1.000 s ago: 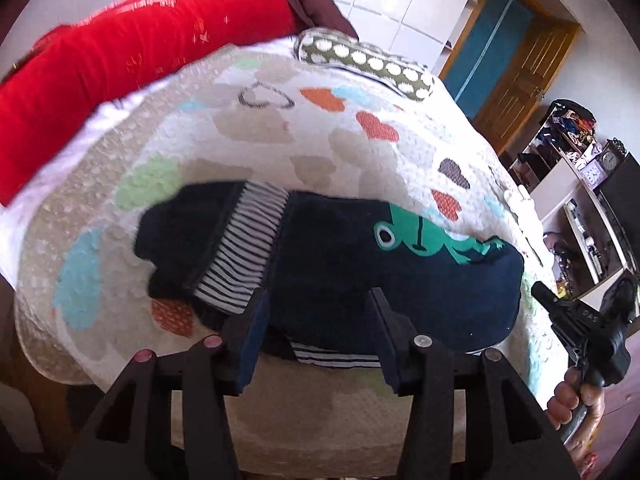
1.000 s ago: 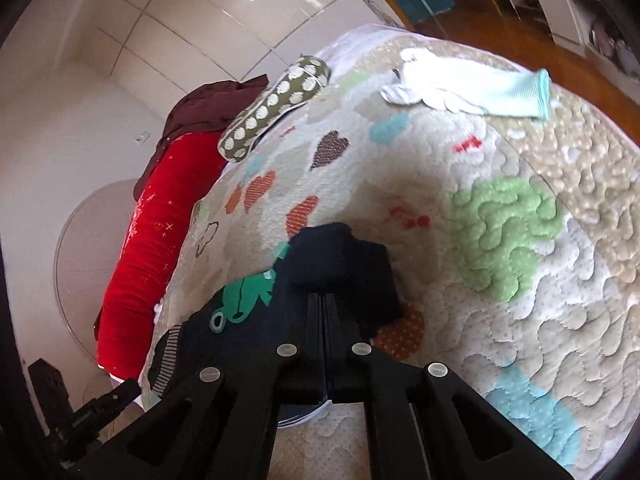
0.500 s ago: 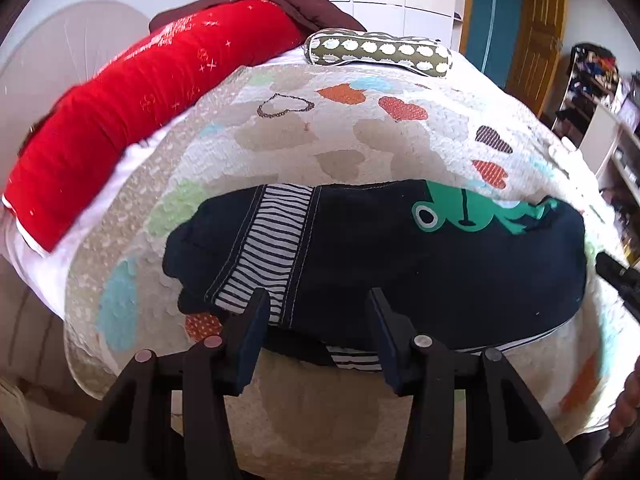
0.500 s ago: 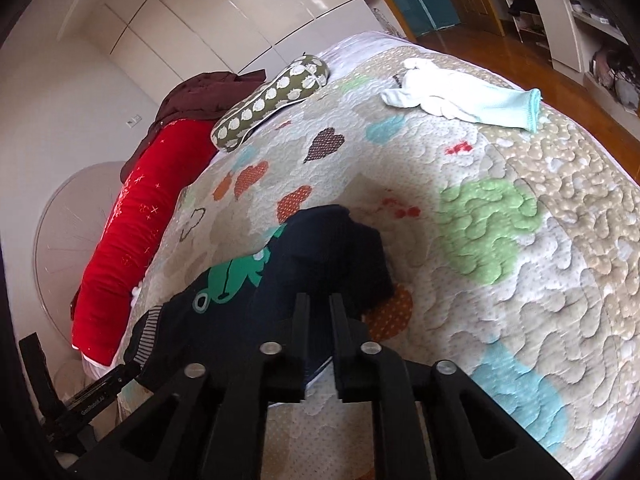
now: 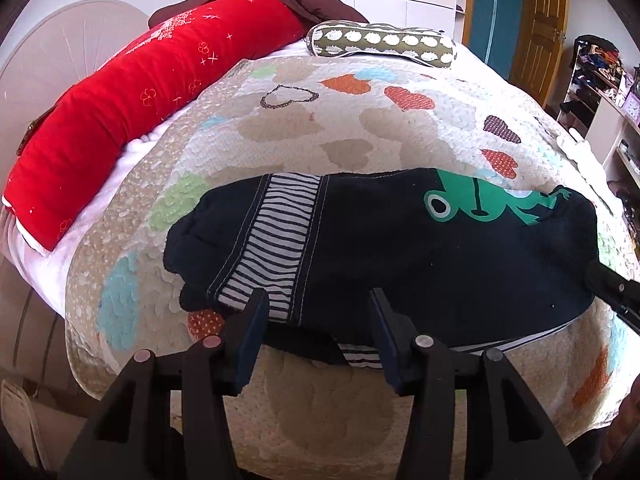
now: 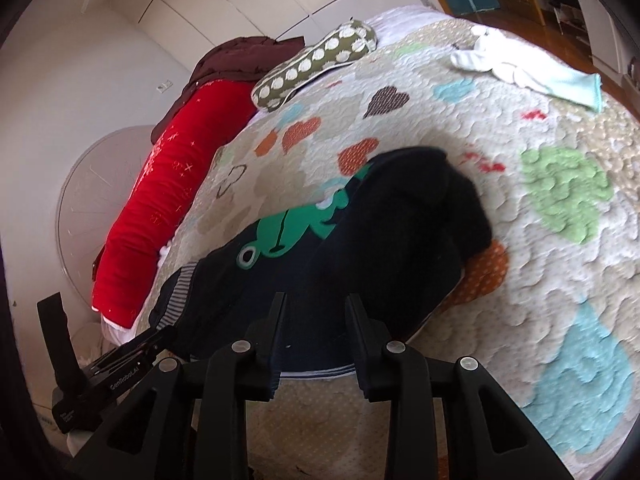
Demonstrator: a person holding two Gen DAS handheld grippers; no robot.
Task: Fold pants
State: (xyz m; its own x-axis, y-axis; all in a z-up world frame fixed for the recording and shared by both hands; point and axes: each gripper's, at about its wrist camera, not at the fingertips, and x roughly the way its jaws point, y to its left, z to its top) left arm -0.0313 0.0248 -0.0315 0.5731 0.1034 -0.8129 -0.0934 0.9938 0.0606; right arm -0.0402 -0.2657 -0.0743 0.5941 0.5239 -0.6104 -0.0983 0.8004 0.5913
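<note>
Pants flat on quilt, long axis crosswise just ahead of both tools; left gripper spread, empty, nearer striped cuff end, right gripper spread, empty, nearer other end.

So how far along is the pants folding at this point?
The navy pants lie on the quilt folded lengthwise, legs stacked, the frog print on top. Nothing is in hand: the left gripper and right gripper are both open at the near edge, apart from the cloth. Left to do, probably: fold it across, striped end toward the other, and flatten.
</note>
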